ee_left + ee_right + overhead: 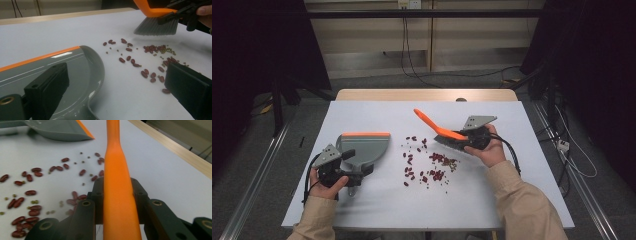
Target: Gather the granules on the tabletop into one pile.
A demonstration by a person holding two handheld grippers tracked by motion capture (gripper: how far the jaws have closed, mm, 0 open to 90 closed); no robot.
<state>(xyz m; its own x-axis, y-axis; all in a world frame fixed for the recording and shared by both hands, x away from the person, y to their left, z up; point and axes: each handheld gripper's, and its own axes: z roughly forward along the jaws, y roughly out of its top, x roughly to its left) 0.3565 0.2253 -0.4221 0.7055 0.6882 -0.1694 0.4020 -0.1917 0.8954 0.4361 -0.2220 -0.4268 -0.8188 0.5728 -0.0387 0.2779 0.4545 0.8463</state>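
The right gripper (474,137) is clamped on the orange handle of a small brush (439,130); in the right gripper view the handle (117,192) runs straight up between the black jaws, which press on it from both sides. The brush sits toward the right edge of the table (362,210), with its grey bristles (156,26) pointing down at the surface just beyond the spilled beans, and its handle slanting up toward the far edge.

The left gripper (343,169) is near the front left corner. Its jaws stand wide apart in the left gripper view, with the grey dustpan (363,147) lying between and below them; whether the gripper bears on the dustpan's handle I cannot tell. The dustpan rests flat on the table, its orange lip (366,134) turned to the far edge.

Between dustpan and brush, around the middle of the table, lies a loose scatter of dark red beans (432,167) mixed with a few small green ones (166,50), thickest on the side near the brush.

The table has a pale, matte, bluish-white top, with a strip of light wood (427,94) showing along the far edge. Beyond it is a grey floor with black cables (412,65) trailing across it, a beige wall, and dark curtains at both sides.
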